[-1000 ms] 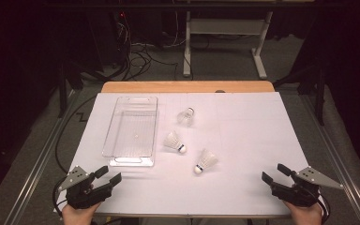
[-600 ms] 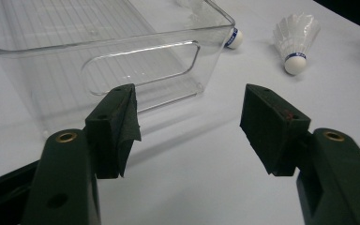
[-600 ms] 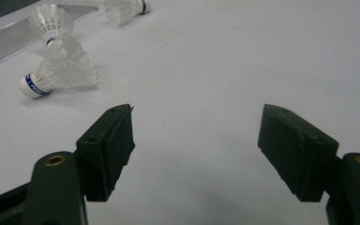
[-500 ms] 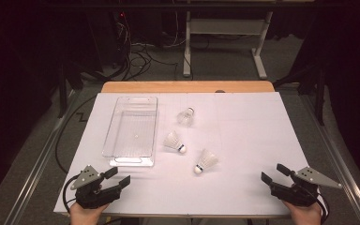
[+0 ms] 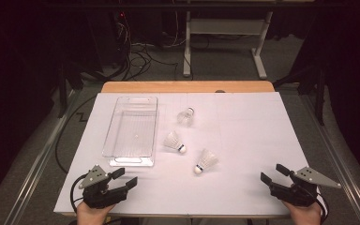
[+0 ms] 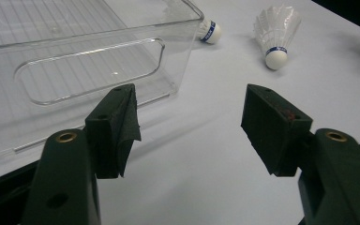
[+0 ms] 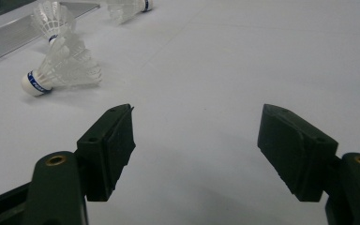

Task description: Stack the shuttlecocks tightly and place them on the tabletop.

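Three white shuttlecocks lie mid-table: a far one, a middle one and a near one. Left of them stands an empty clear plastic bin. My left gripper is open at the front left, just short of the bin's near end. In the left gripper view its jaws frame bare table, with the bin ahead on the left and two shuttlecocks beyond. My right gripper is open at the front right. In its own view, the near shuttlecock lies ahead on the left.
A white sheet covers the table, with a wooden strip along the far edge. Beyond it on the dark floor are cables and a white desk frame. Metal rails run along both table sides.
My left gripper has slid to the right along the front edge, closer to the bin's near end. The right gripper and the shuttlecocks have stayed put.
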